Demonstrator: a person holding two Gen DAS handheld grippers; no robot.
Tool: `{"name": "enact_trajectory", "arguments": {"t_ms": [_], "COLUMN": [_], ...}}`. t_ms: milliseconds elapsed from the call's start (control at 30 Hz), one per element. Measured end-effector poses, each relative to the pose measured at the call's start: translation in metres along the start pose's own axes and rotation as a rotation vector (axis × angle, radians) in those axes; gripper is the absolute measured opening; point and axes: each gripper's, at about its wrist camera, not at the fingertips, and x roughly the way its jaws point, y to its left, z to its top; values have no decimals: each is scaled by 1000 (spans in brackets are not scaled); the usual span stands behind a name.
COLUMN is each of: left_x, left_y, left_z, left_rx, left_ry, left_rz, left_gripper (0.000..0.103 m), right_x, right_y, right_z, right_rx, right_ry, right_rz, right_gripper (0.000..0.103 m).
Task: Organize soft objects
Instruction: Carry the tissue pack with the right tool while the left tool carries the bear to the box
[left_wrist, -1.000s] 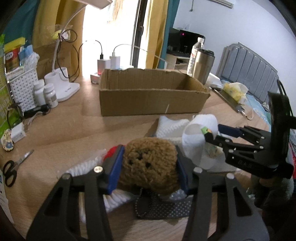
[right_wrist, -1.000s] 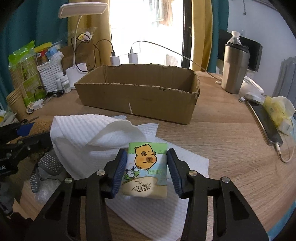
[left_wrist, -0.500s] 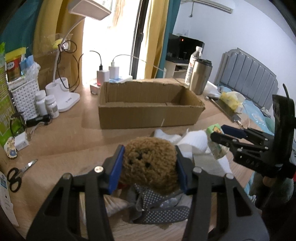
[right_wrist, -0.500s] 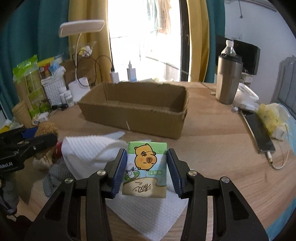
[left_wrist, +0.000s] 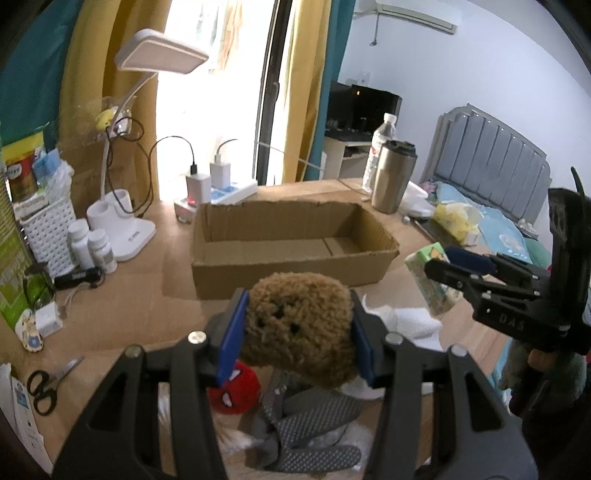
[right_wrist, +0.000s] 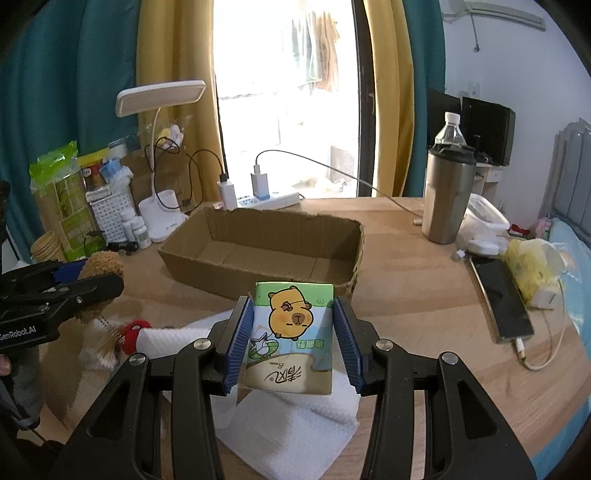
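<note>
A: Pinching a shaggy brown plush (left_wrist: 297, 326), the left gripper (left_wrist: 297, 328) presses its blue ribbed pads into the fuzzy sides; the toy hangs above the table (left_wrist: 129, 310), its face turned to the camera.

B: And the right gripper (right_wrist: 293, 332)?

A: It clamps a flat, glossy tissue pack (right_wrist: 291, 336) printed with a cartoon capybara. The pack's long axis runs away from the camera toward the box (right_wrist: 266, 254), top edge farthest.

B: What lies below?

A: A waffle-textured white cloth (right_wrist: 295, 424), a round red plush (left_wrist: 232, 387) and grey dotted gloves (left_wrist: 306, 432). The box is open-topped corrugated cardboard with ragged rims, just beyond both held things.
</note>
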Motion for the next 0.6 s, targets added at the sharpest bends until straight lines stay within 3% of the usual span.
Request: {"name": "enact_trajectory", "arguments": {"t_ms": [600], "left_x": [36], "left_y": [-6], "left_z": [42], "left_rx": [3], "left_ry": [-3], "left_rz": [-6], "left_gripper": [52], "right_x": [26], "right_y": [-24], "right_z": [35], "right_rx": [3], "right_ry": [-28], "right_rz": [17], "right_gripper": [48]}}
